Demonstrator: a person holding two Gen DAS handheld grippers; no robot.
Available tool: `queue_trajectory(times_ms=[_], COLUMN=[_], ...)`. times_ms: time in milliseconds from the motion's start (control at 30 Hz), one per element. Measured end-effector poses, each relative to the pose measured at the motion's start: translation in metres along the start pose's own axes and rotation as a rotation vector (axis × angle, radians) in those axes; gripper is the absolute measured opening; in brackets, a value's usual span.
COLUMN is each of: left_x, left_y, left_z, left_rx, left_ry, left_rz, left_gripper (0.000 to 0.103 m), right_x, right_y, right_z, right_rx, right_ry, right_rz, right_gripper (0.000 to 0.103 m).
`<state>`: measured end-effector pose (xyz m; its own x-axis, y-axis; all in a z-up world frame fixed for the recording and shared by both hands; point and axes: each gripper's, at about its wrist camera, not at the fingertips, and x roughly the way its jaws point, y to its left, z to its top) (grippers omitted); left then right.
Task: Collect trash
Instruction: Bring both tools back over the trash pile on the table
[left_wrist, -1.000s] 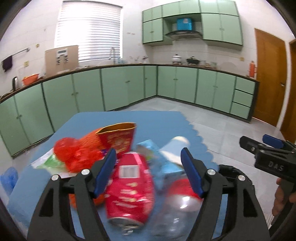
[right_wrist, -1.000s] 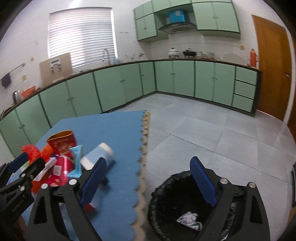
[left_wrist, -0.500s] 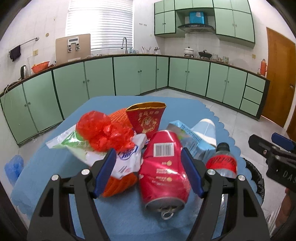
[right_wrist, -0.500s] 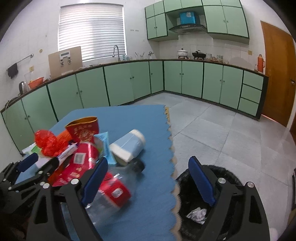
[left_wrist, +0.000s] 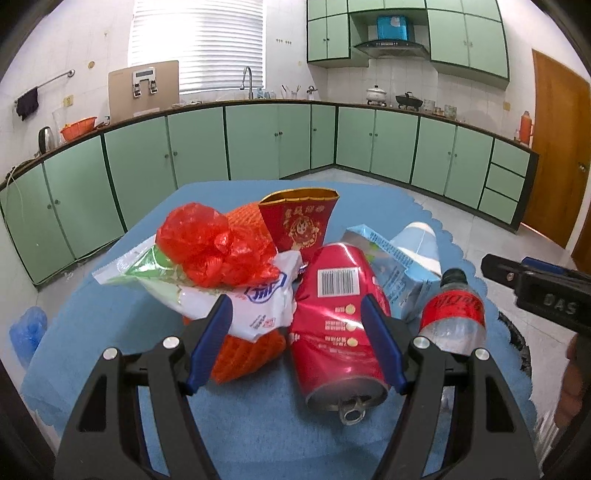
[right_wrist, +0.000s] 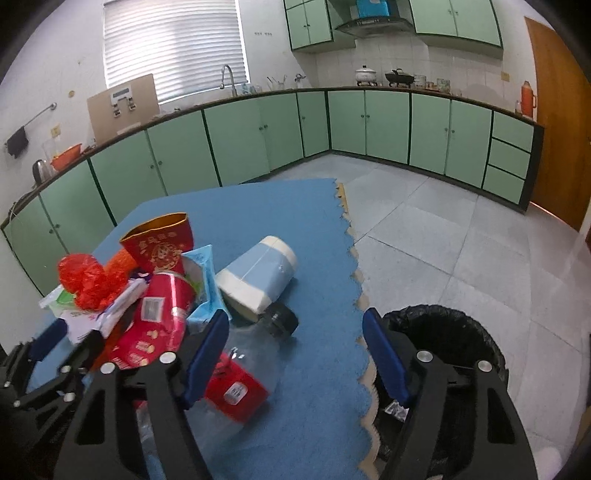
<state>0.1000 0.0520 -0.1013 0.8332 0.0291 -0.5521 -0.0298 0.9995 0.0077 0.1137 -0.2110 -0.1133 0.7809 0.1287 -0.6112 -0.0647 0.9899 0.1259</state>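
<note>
A trash pile lies on the blue mat (left_wrist: 110, 332). It holds a crushed red can (left_wrist: 336, 321), a white wrapper (left_wrist: 258, 306), a red plastic bag (left_wrist: 207, 251), a red paper pouch (left_wrist: 299, 221) and a clear bottle with a red label (left_wrist: 452, 314). My left gripper (left_wrist: 299, 347) is open, with its fingers straddling the can and the wrapper. My right gripper (right_wrist: 295, 356) is open and its jaws are closing. Its left finger is over the bottle (right_wrist: 236, 384), and mostly bare mat shows between the pads. A pale blue roll (right_wrist: 258, 277) lies just beyond.
A bin lined with a black bag (right_wrist: 443, 332) stands on the tiled floor just past the mat's scalloped right edge (right_wrist: 354, 266). Green cabinets (left_wrist: 258, 140) line the far walls. A blue bag (left_wrist: 27, 332) lies on the floor at the left.
Both grippers have swung left and down toward the pile. The right wrist view shifted from the bin to the bottle, and the right jaws have narrowed slightly. The left jaws kept their width.
</note>
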Motion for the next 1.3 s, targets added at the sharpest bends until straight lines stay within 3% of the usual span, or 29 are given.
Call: queue_trajectory(times_ms=[133,233,567,967,1300], left_x=[-0.007,-0.008,-0.018,-0.014,-0.011], left_y=[0.010,0.018,0.040,0.031,0.040], left_z=[-0.007,-0.011,-0.017,-0.021,-0.019], left_rx=[0.002,0.000,-0.022,-0.023,-0.034], left_ry=[0.005,0.016,0.011,0.023,0.027], left_rz=[0.012,0.028,0.037,0.000,0.037], left_gripper=[0.069,0.069,0.069,0.069,0.066], right_x=[-0.017,-0.025,-0.019,-0.028,-0.006], right_y=[0.012,0.028,0.073,0.058,0.071], right_z=[-0.011,-0.023,-0.050,-0.050,-0.060], right_rx=[-0.011,-0.009,-0.077,-0.128,-0.066], right_ry=[-0.007,-0.006,0.037,0.065,0.124], right_rz=[-0.004,0.002,-0.025,-0.083,-0.007], right_gripper=[0.074,0.082,0.084,0.087,0.088])
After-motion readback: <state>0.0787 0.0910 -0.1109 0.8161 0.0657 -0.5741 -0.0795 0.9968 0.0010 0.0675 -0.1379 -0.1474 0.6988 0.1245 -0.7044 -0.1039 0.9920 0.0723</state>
